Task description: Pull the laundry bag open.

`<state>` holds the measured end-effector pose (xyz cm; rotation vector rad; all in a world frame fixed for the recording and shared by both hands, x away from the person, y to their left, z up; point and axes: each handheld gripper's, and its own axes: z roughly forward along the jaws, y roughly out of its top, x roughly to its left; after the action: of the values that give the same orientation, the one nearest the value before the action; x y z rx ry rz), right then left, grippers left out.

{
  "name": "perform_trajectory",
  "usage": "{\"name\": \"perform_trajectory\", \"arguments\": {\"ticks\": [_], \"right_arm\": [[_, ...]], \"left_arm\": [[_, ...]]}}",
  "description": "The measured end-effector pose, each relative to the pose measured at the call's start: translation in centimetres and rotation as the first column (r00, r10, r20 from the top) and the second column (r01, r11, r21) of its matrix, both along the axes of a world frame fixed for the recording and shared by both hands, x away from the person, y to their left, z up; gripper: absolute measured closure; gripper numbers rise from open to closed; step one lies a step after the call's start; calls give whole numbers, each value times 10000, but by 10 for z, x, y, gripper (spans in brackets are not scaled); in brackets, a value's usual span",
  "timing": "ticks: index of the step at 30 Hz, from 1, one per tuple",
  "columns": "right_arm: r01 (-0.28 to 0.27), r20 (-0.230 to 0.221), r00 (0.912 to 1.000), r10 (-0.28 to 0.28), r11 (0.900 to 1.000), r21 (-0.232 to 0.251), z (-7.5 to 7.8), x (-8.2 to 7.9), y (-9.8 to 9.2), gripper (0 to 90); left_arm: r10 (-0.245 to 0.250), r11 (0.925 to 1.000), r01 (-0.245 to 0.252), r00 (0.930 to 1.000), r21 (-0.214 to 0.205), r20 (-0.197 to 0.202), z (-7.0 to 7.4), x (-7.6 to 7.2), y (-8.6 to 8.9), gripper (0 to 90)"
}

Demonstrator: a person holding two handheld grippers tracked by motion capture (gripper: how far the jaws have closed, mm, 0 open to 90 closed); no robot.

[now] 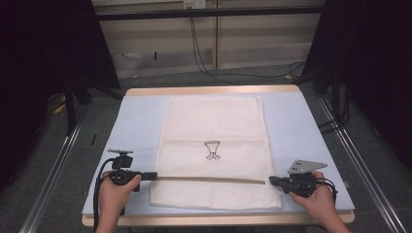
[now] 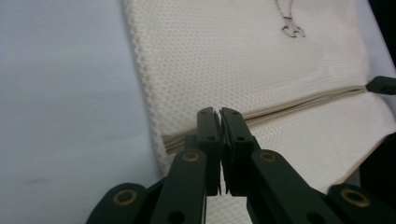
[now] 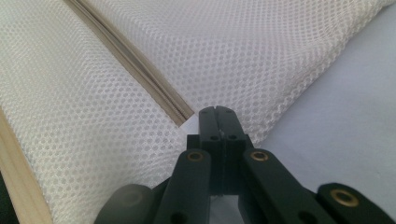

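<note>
A cream mesh cloth (image 1: 214,126) lies flat along the middle of the light blue table mat (image 1: 136,126), with a small drawn figure (image 1: 212,149) near its centre. A beige band (image 1: 209,179) crosses its near part in a straight line. My left gripper (image 1: 151,175) is at the band's left end, jaws shut on the cloth's edge (image 2: 219,112). My right gripper (image 1: 271,180) is at the band's right end, and its jaws are also shut on the cloth's edge (image 3: 217,111). The band (image 3: 135,65) stops just beside those jaws. The right gripper's tip (image 2: 383,85) shows far off in the left gripper view.
The mat sits on a wooden table (image 1: 209,90) whose near edge (image 3: 18,177) runs close behind the cloth. Metal rails (image 1: 53,170) flank the table on the floor. Cables (image 1: 204,63) trail behind it, and black curtains (image 1: 43,48) hang on both sides.
</note>
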<state>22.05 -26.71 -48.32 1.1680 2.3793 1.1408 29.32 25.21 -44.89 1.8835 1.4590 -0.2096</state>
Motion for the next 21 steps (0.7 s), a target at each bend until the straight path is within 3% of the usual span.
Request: {"name": "perform_trajectory", "arguments": {"ticks": [3,5,9,12,14,15,16,17,18,19,21], "right_arm": [[14,-2,10000,-14,10000,0,0,0,0,900],[-11,-4,10000,11,10000,-4,0,0,0,900],[-21,8,10000,21,10000,9,0,1,0,900],[-151,177,9997,151,9999,11,-1,0,-1,900],[-237,394,9989,235,9997,52,0,0,-3,897],[-112,613,9981,109,9999,43,3,0,-5,844],[84,800,9967,-103,9997,240,6,0,-8,782],[419,987,9940,-467,9979,504,10,1,-11,721],[776,1262,9883,-860,9945,705,12,1,-15,672],[1245,1559,9790,-1311,9909,518,15,2,-20,596],[1836,1975,9621,-1882,9821,418,17,2,-26,487]], "left_arm": [[384,9992,-383,9992,67,-90,-3,1,14,874],[569,9971,-582,9980,-494,-267,-6,2,24,874],[541,9980,-550,9982,-314,-262,-7,3,23,873],[536,9979,-529,9984,-363,189,-6,2,25,862],[784,9959,-749,9943,-498,719,-4,2,28,730],[892,9952,-853,9922,-474,869,-2,2,30,700],[985,9947,-941,9878,-422,1208,0,2,31,665],[1211,9924,-1158,9781,-411,1691,1,2,31,599],[1322,9907,-1361,9644,13,2289,1,4,32,496],[1432,9882,-1522,9595,186,2426,2,4,32,392],[1381,9864,-1572,9513,485,2756,2,6,33,356]]}}
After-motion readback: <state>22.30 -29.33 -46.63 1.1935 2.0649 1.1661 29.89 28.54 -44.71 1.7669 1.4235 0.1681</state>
